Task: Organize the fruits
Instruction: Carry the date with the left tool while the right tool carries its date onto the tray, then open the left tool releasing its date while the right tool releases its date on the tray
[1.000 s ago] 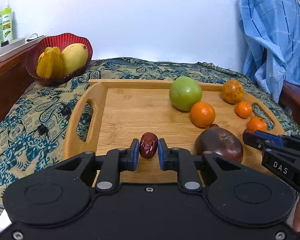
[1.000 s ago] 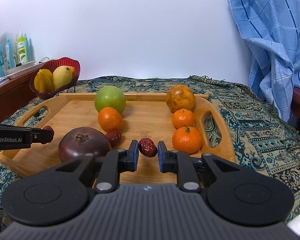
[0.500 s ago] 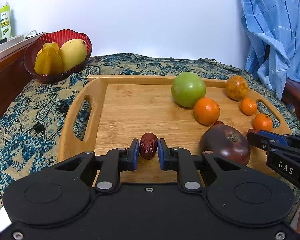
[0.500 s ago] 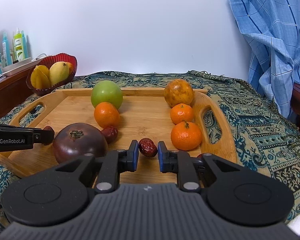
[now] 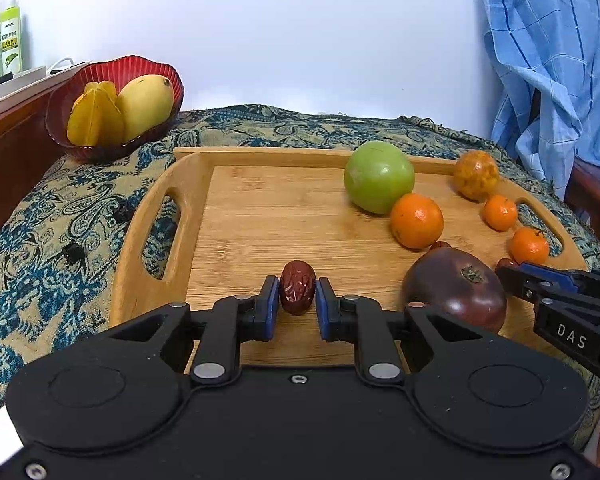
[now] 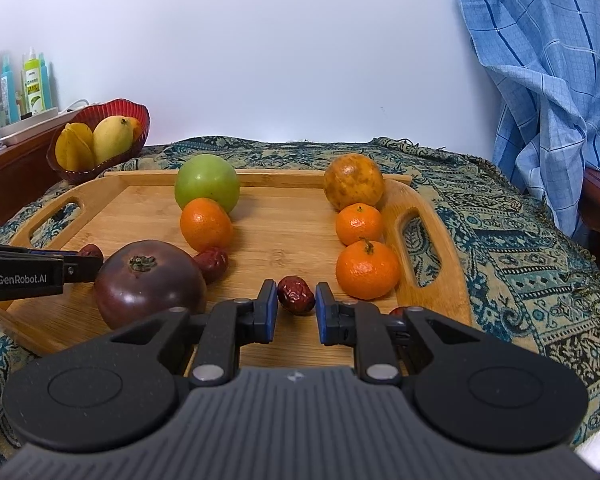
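1. Grip, left: our left gripper (image 5: 297, 307) clamps a wrinkled dark-red jujube (image 5: 297, 287) over the bamboo tray (image 5: 260, 216), probably bound for a row.
2. Our right gripper (image 6: 296, 307) pinches a second wrinkled red jujube (image 6: 296, 294) near the round orange tangerine (image 6: 367, 269).
3. Rows by kind suggest sorting.

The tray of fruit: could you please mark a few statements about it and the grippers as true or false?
1. The left gripper holds a red date. True.
2. The green apple sits in the red bowl. False: it is on the tray.
3. The bowl holds a mango. True.
4. The right gripper is wide open. False: it is shut on a date.
5. The dark fruit lies off the tray. False: it is on it.
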Demonstrator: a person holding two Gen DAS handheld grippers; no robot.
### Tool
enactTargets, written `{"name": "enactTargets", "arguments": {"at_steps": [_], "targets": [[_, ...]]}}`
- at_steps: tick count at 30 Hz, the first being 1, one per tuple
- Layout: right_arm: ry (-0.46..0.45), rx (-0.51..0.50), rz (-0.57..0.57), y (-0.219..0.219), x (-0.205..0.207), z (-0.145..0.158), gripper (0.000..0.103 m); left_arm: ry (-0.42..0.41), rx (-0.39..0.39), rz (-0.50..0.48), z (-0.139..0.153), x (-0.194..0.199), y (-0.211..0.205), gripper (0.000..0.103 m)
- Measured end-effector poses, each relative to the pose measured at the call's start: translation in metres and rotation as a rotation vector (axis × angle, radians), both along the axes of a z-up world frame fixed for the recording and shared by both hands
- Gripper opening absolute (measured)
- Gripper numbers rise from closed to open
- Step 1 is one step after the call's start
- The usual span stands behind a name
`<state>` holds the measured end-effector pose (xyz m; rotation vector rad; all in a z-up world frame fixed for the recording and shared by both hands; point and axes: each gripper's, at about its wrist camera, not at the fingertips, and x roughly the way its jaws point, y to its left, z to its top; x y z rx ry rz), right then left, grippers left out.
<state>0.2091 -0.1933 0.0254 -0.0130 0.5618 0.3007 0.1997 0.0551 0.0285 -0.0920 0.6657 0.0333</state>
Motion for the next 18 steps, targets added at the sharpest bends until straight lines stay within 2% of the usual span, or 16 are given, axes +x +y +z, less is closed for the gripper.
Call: {"name": "enactTargets", "arguments": {"at_steps": [18], "targets": [[0.002, -0.008, 0.003, 0.0016, 0.0007, -0.0001, 0.025, 0.000, 0.008, -0.007, 0.0002, 0.0002, 0.0003, 0.019]]}}
